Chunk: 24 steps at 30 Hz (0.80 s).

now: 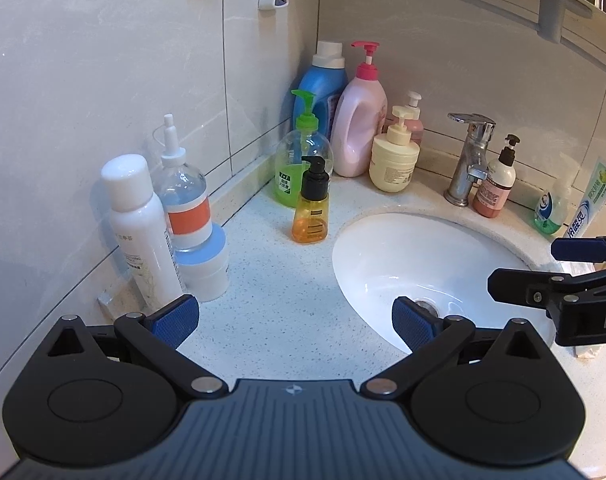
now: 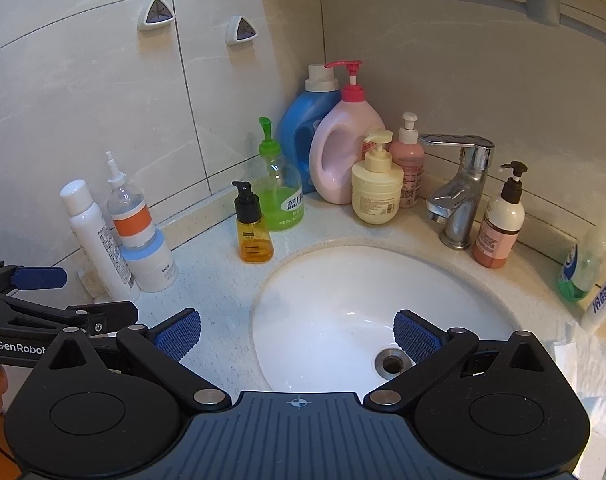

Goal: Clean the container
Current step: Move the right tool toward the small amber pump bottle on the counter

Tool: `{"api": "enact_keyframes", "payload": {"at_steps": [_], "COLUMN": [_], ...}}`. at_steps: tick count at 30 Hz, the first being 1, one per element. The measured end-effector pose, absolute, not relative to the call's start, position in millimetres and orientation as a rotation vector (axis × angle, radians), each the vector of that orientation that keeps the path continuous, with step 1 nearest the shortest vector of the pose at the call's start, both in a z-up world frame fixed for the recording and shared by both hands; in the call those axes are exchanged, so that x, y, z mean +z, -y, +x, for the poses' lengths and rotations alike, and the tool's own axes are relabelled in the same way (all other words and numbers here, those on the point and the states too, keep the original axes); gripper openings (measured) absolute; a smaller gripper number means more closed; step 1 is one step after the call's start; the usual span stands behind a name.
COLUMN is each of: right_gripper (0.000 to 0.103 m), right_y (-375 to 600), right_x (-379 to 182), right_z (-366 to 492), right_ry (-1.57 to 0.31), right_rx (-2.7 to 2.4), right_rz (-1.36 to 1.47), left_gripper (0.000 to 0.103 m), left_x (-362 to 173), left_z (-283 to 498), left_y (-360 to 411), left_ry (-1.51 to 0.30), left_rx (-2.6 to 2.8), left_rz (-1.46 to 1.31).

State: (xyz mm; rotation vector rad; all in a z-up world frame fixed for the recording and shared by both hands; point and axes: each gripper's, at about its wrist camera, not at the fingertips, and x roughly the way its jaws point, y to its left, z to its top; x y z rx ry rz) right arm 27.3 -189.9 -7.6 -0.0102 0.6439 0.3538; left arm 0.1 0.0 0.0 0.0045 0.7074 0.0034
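Note:
A white sink basin is set into a speckled countertop, its drain uncovered. My left gripper hovers open over the counter at the basin's left rim, with nothing between its blue pads. My right gripper hangs open above the basin, also with nothing in it. Each gripper shows in the other's view: the right gripper enters from the right edge, the left gripper from the left edge. An amber pump bottle stands nearest the basin. A white jar with a blue band stands on the left.
Along the wall stand a white spray bottle, a green soap bottle, blue and pink detergent jugs and a cream pump jar. A chrome faucet has a lotion bottle beside it. White tissue lies at the right.

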Motion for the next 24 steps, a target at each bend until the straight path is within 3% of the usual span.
{"api": "enact_keyframes", "payload": {"at_steps": [24], "right_gripper": [0.103], "right_y": [183.3], "right_x": [-2.9], "right_z": [28.5], "right_ry": [-0.637], "right_rx": [0.357], "right_rz": [0.000], "left_gripper": [0.103], "left_x": [3.3], "left_z": [4.8], "left_y": [-12.0], "left_ry": [-0.683], "left_rx": [0.028], "left_rz": [-0.005]}}
